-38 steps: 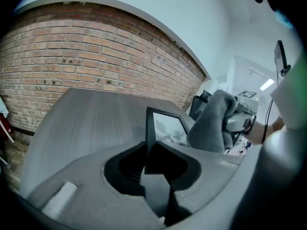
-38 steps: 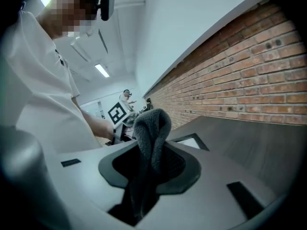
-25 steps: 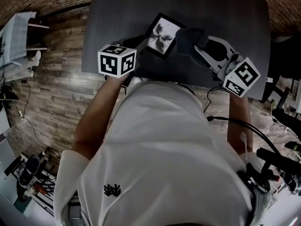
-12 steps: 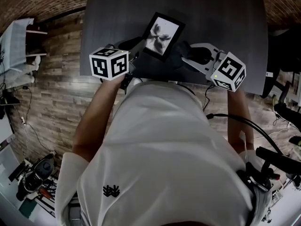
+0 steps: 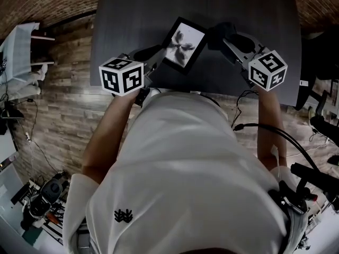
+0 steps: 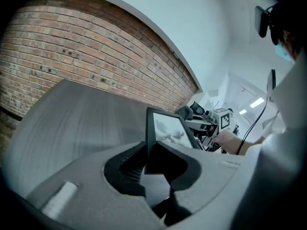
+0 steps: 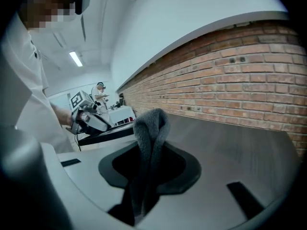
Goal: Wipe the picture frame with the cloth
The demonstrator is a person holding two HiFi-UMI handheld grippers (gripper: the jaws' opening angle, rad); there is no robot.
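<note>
Shirt fabric, white, fills the near part of the head view: one person [image 5: 180, 168] leans over one dark bench [image 5: 132, 15].

Just beyond the shirt are two hand-held grippers, each carrying one marker cube, so two cubes in all. The left hand-held gripper [image 5: 156, 54] [image 6: 151, 159] is clenched on the lower edge of the single picture frame [image 5: 183, 45] [image 6: 168, 131]. The right hand-held gripper [image 5: 226, 36] [image 7: 148, 162] is clenched on the single grey cloth [image 5: 218, 33] [image 7: 151, 128], which stands up in a fold between its jaws.

The picture frame sits between the two hand-held grippers, over the near half of the bench. In the head view its long axis runs from near-left to far-right, with the pictured side turned up toward the camera. In the left gripper view it rises lengthwise out of the jaws, its glass facing right toward the other hand-held gripper. The cloth is just beside the frame's far right corner; whether they touch I cannot tell.

Farther off lie one wooden floor [image 5: 63, 99] and one brick wall [image 7: 230, 80] [image 6: 72, 51].
</note>
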